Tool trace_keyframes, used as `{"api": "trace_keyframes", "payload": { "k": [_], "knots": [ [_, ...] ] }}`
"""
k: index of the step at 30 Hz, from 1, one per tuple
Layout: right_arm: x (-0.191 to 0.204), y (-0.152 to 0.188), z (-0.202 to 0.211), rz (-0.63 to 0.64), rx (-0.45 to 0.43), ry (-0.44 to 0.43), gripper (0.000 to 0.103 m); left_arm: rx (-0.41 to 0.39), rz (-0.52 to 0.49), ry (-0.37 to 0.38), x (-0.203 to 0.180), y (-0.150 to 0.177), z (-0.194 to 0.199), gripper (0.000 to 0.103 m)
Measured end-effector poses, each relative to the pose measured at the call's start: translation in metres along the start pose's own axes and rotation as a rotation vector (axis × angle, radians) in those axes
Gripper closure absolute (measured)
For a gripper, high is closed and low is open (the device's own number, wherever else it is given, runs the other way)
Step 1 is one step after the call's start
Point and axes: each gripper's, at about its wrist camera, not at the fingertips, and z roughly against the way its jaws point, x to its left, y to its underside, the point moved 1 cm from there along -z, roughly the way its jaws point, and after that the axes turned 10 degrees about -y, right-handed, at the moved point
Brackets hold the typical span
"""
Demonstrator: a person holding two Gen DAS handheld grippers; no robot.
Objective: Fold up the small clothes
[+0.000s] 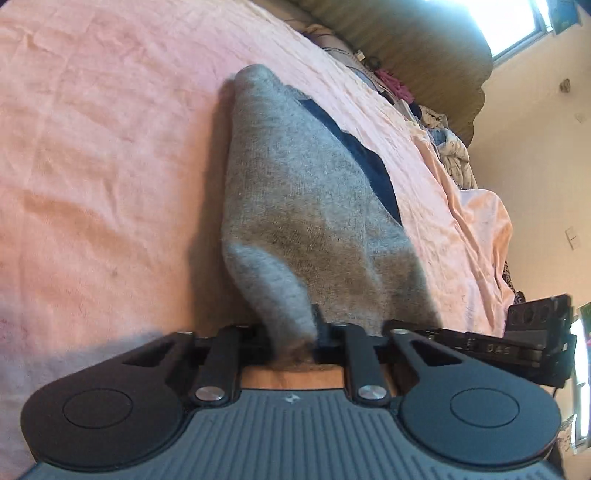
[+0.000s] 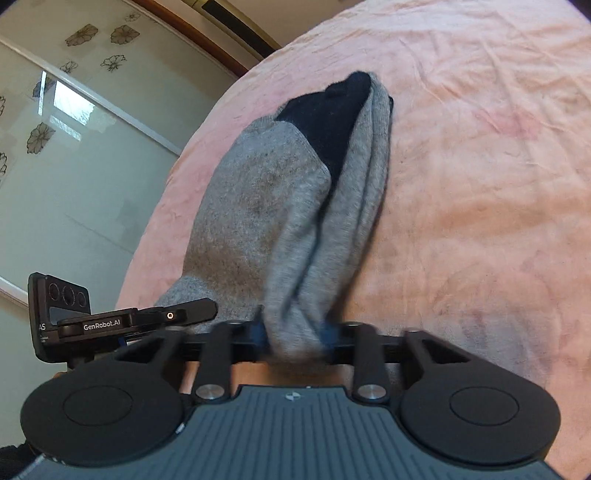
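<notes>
A grey sock (image 1: 295, 184) with a navy patch (image 1: 365, 155) lies stretched away from me on the pink blanket (image 1: 92, 166). My left gripper (image 1: 295, 334) is shut on its near grey edge, which bunches between the pads. In the right wrist view the same grey sock (image 2: 266, 206) shows its navy part (image 2: 332, 122) at the far end. My right gripper (image 2: 295, 341) is shut on a gathered fold of the near end. Both grippers hold that end side by side: the left gripper's finger (image 2: 184, 314) shows beside the right one, and the right gripper's housing (image 1: 535, 332) beside the left.
A heap of loose clothes (image 1: 450, 147) lies along the far edge of the bed, under a brown headboard (image 1: 424, 48) and a bright window (image 1: 517, 22). In the right wrist view the blanket's edge (image 2: 177, 173) drops off toward a flower-patterned sliding door (image 2: 74, 147).
</notes>
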Motion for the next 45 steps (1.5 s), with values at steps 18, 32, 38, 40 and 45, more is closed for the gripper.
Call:
{"api": "trace_keyframes", "payload": {
  "k": [18, 32, 38, 40, 45],
  "knots": [
    [0.042, 0.066, 0.02, 0.344, -0.14, 0.514, 0.0, -0.363, -0.381, -0.386, -0.057, 0.079, 0.031, 0.001],
    [0.052, 0.072, -0.028, 0.298, -0.226, 0.771, 0.0, -0.379, -0.403, -0.503, -0.055, 0.094, 0.006, 0.0],
    [0.05, 0.086, -0.033, 0.331, -0.336, 0.779, 0.0, -0.37, -0.402, -0.513, -0.057, 0.09, 0.001, 0.0],
    [0.05, 0.086, -0.03, 0.333, -0.328, 0.765, 0.0, -0.375, -0.399, -0.51, -0.057, 0.09, 0.002, 0.0],
    [0.051, 0.088, -0.031, 0.338, -0.334, 0.769, 0.0, -0.387, -0.398, -0.51, -0.056, 0.095, 0.004, 0.0]
  ]
}}
